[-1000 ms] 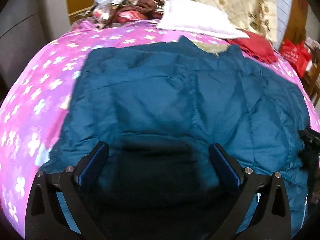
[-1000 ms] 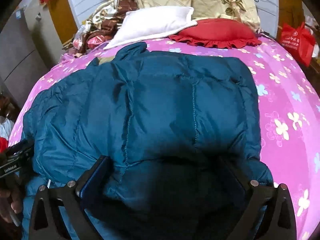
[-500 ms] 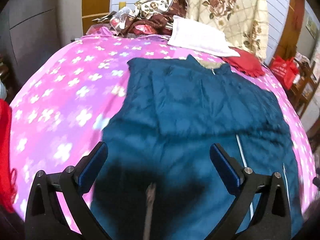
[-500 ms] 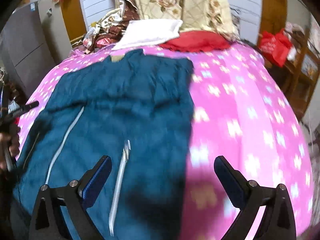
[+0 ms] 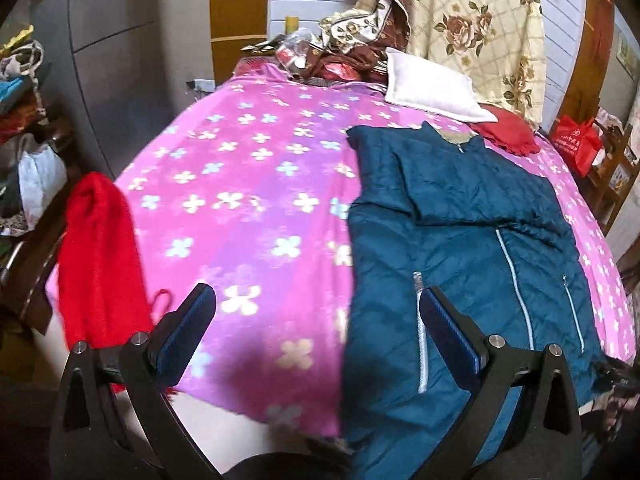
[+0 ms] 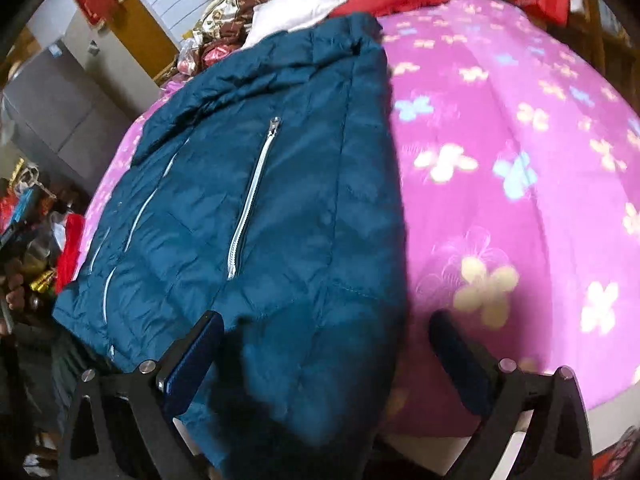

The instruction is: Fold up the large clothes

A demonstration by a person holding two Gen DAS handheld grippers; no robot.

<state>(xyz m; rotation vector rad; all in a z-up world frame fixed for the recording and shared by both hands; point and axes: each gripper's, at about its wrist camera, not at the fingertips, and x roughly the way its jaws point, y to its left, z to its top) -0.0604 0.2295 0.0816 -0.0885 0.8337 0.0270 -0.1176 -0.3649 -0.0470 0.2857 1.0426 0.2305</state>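
The left gripper (image 5: 316, 318) is being held with its fingers (image 5: 186, 326) spread wide and nothing between them, above the near edge of the bed (image 5: 248, 184). The right gripper (image 6: 324, 344) is likewise being held released, its fingers (image 6: 192, 364) straddling the near right corner of the jacket (image 6: 280, 200) without gripping it. The jacket (image 5: 472, 248) is being shown lying on the pink flowered bed, collar far, hem hanging over the near edge, zippers up, a sleeve folded across its far part. A red cloth (image 5: 100, 256) is being seen draped at the near left; a white pillow (image 5: 432, 88) is lying at the far end.
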